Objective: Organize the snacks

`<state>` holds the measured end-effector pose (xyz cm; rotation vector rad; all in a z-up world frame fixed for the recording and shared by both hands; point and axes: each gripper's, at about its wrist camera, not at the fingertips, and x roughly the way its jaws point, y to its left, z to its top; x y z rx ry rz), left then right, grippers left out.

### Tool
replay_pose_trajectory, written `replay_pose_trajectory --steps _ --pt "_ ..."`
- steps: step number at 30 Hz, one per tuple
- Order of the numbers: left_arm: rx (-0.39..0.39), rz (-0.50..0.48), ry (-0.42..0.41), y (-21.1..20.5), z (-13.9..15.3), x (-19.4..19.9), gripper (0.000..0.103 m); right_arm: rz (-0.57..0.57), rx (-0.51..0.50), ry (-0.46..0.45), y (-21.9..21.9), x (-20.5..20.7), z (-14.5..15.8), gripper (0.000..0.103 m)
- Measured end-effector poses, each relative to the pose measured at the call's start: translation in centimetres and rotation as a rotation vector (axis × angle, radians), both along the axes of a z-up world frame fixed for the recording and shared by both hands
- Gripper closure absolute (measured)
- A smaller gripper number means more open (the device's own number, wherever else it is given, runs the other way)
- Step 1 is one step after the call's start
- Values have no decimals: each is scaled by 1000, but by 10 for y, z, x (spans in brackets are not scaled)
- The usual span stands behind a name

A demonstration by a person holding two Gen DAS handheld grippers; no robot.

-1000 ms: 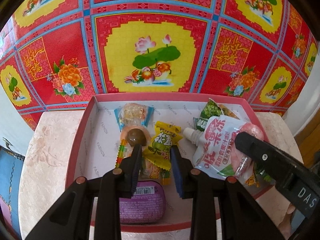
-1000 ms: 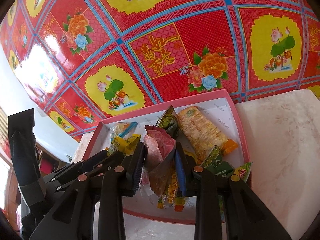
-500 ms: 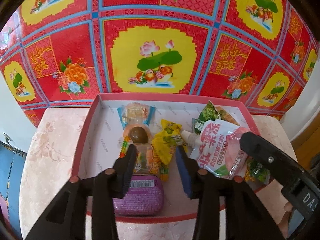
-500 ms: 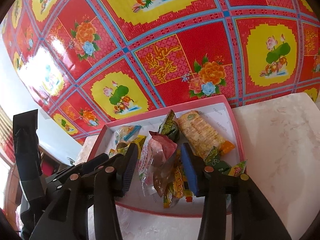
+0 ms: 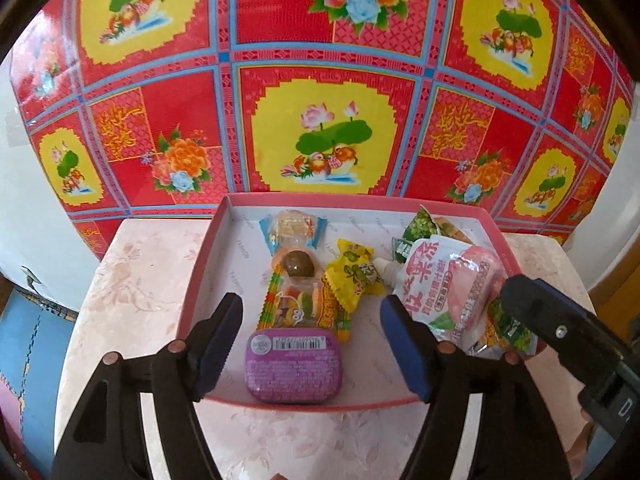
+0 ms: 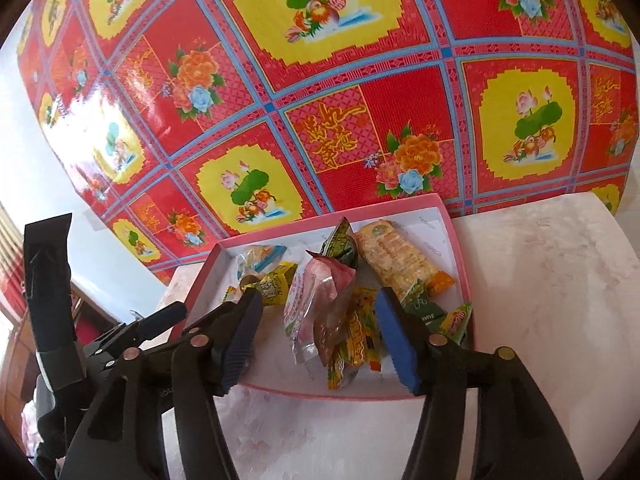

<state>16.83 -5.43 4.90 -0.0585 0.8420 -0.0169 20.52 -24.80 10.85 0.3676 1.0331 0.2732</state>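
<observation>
A shallow pink-rimmed box (image 5: 200, 264) on the table holds several snacks. In the left wrist view my left gripper (image 5: 310, 338) is open and empty above a purple tin (image 5: 292, 364), behind which lie a clear candy bag (image 5: 298, 300) and a yellow packet (image 5: 354, 276). A pink peach jelly pouch (image 5: 448, 292) lies at the right, beside the other tool. In the right wrist view my right gripper (image 6: 320, 332) is open over the box's near rim (image 6: 332, 394). The jelly pouch (image 6: 314, 304) rests between the jaws, touching neither. A long cracker packet (image 6: 394, 260) lies behind.
The box sits on a pale pink marbled tabletop (image 5: 132, 280) against a red and yellow patterned sheet (image 5: 324, 136). Green packets (image 6: 424, 308) lie at the box's right. The table's left edge drops to a blue floor area (image 5: 28, 332).
Both grippers have opened wide and drawn back toward the box's near rim. The right gripper let go of the jelly pouch, which now rests in the box.
</observation>
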Motion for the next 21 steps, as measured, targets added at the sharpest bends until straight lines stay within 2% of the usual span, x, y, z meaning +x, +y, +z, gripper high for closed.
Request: replay_pose_trajectory --steps 5,12,21 --pt "-9 9 -6 1 4 -11 17 16 -9 -4 3 -12 8 29" --pt "-8 19 -4 2 10 -27 14 14 -60 -12 6 -27 16 16" --pt "2 21 28 3 1 -53 14 20 -112 32 9 -52 11 15"
